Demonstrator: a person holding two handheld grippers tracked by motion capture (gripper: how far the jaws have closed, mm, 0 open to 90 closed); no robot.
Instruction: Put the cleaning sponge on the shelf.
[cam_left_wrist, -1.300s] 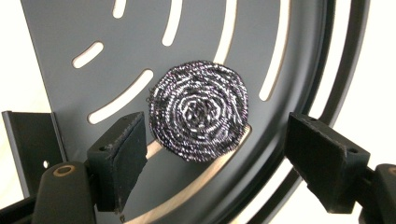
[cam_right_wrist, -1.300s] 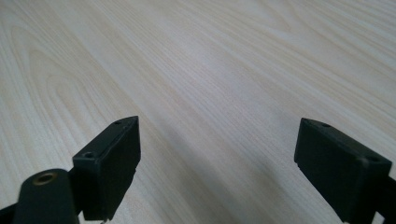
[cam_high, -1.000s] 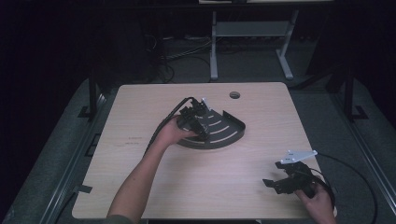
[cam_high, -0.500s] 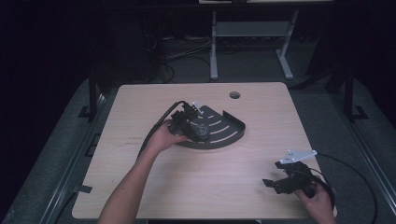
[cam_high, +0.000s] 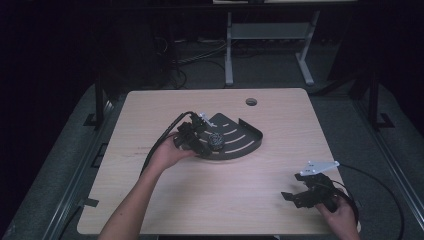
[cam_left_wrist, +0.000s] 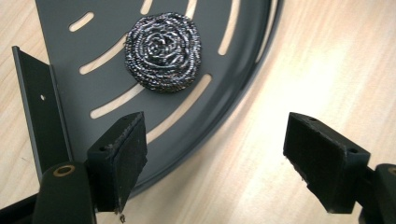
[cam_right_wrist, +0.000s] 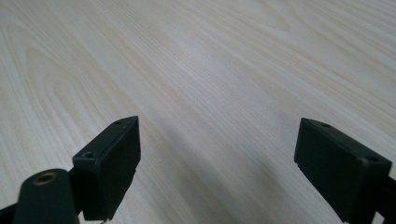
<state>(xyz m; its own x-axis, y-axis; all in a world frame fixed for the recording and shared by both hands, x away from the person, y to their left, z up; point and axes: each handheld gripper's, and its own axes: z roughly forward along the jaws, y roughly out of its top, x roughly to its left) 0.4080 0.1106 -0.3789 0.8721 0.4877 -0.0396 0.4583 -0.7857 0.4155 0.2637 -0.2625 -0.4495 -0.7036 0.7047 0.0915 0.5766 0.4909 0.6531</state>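
Steel scourer (cam_left_wrist: 163, 51) lies on the slotted grey tray (cam_high: 245, 145), centre-left of table (cam_high: 280, 110). Left gripper (cam_left_wrist: 215, 158) over the tray's near rim, jaws wide apart, nothing between (scourer just beyond). Right gripper (cam_right_wrist: 219, 163) near-right, gaping, empty.

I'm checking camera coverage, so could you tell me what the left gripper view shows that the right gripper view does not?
Left gripper view: a steel wool scourer lying on a dark slotted quarter-round tray, ahead of the open left gripper. Right gripper view: bare wood beyond the open right gripper. Both share the light wooden table and nothing between the jaws.
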